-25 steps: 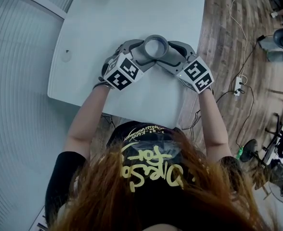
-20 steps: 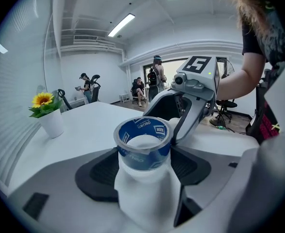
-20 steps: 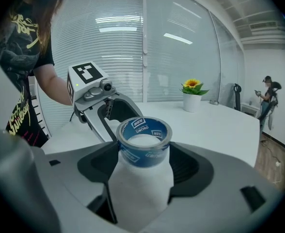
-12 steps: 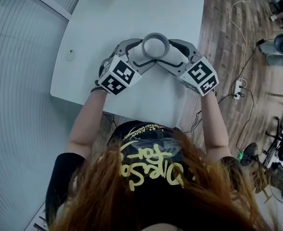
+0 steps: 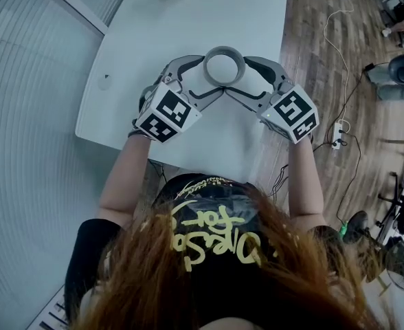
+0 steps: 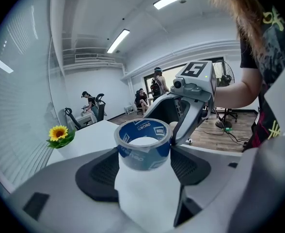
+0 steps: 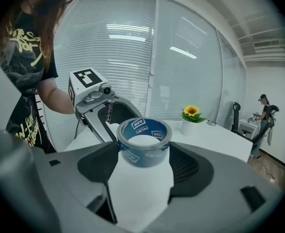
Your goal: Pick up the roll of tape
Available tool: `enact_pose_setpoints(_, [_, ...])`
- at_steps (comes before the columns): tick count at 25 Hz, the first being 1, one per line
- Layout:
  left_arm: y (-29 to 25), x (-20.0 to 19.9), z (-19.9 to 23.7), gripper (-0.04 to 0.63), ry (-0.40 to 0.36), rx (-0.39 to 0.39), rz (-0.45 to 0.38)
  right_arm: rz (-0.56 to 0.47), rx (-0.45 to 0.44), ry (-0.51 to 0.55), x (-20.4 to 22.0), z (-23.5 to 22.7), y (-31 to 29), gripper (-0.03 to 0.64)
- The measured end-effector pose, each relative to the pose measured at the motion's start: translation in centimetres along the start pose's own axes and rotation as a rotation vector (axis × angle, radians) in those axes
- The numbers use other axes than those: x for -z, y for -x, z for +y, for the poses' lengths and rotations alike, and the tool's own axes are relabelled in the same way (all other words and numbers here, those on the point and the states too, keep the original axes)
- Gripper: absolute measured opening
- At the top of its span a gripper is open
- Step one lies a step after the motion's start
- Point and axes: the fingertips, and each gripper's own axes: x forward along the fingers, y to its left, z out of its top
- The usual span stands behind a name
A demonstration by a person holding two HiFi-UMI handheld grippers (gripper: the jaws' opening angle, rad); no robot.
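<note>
Nearest: marker cubes (image 5: 164, 113), angled inward on the left gripper (image 5: 203, 78) and right gripper (image 5: 245, 77).

Just beyond, pinching the roll of tape (image 6: 143, 153) from both sides. Left fingers (image 6: 101, 171) closed on its left part, right fingers (image 7: 188, 166) on its right. Spread wide in each case, yet pressing against the near and far walls of the ring.

Lying flat, hole up, at the fingertips rather than deep between the pads. In each gripper view, the opposite gripper's fingertip just beside it.

Seemingly clear of the white surface (image 5: 161, 26), hanging above its near half, about mid-width. Farther off, a potted sunflower (image 6: 59, 134) at the far end, well apart.

Judged as the lift itself — grasp made, roll apparently off the surface. Next, calls for raising both hands together at an even pace, with the squeeze level so the ring neither tips nor slides out of the shallow tip hold. Possible risk — an uneven pull between the hands, twisting it free.
</note>
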Motion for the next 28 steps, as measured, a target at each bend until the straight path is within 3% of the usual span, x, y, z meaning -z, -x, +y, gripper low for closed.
enact_pose_setpoints(20, [4.8, -8.1, 0.1, 0.325, -0.049, -0.041, -0.156, -0.133, 0.056, 0.106, -8.3, 0.1, 5.3, 0.311])
enact_pose_setpoints(28, [6.3, -8.7, -0.6, 0.324, -0.02, -0.044, -0.206, -0.171, 0.059, 0.065, -9.5, 1.2, 6.3, 0.311])
